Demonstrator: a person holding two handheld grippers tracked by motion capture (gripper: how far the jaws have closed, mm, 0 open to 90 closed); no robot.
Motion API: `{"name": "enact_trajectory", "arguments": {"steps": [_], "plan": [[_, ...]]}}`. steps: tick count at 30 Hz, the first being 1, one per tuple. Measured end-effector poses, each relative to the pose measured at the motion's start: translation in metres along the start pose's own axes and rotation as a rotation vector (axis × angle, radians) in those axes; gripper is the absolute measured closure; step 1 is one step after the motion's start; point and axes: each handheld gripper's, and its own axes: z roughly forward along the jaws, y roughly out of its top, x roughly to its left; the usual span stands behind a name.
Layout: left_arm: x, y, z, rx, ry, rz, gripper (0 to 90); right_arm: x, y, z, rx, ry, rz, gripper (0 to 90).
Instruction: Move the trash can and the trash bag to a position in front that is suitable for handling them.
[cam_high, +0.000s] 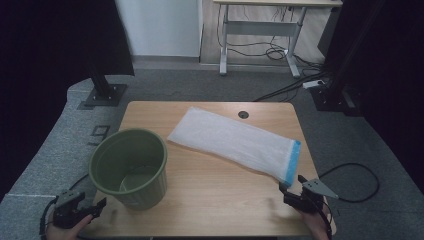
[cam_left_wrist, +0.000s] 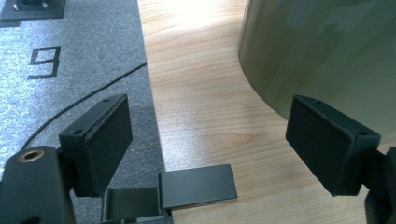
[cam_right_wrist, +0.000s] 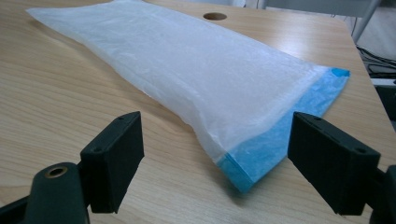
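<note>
1. A flat, see-through plastic bag (cam_high: 235, 144) with a blue strip along one short edge lies slantwise across the middle of the worktop (cam_high: 220, 200), its blue end near the right side.
2. A green bin (cam_high: 129, 167) stands upright at the near left of the worktop, its mouth open and apart from the bag.
3. The right tool (cam_high: 296, 192) sits at the near right edge, jaws wide apart with nothing between them; in the right gripper view the bag's blue corner (cam_right_wrist: 254, 161) lies just beyond the gap, not touched.
4. The left tool (cam_high: 85, 209) rests at the near left corner, jaws also apart and empty; in the left gripper view the bin's wall (cam_left_wrist: 327, 56) rises close on the right.
5. Handling, as a judgement: the bag looks thin, light and limp, likely slippery, and it will sag and fold when lifted. The blue end seems the best place to pinch, since the doubled layers there look firmer.
6. The bin looks like stiff, light plastic; its rim offers a hold, though it may tip if pushed.
7. Hard to tell: whether the blue end is the bag's open mouth or a sealed edge, and whether the bag holds anything. The bin's floor is dim and partly shaded.
</note>
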Motion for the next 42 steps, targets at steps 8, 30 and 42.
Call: {"name": "enact_trajectory", "arguments": {"steps": [8, 30, 42], "plan": [[0.003, -0.002, -0.004, -0.011, -0.04, 0.087, 14.7, -0.004, -0.004, -0.004, 0.006, -0.019, 0.003, 18.3], [-0.059, 0.039, 0.012, -0.072, -0.377, 0.412, 14.1, -0.005, -0.003, -0.001, 0.015, 0.071, 0.082, 19.0], [-0.12, 0.07, 0.048, -0.033, -0.44, 0.525, 14.5, -0.007, 0.005, 0.005, -0.008, 0.072, 0.101, 19.3]]}}
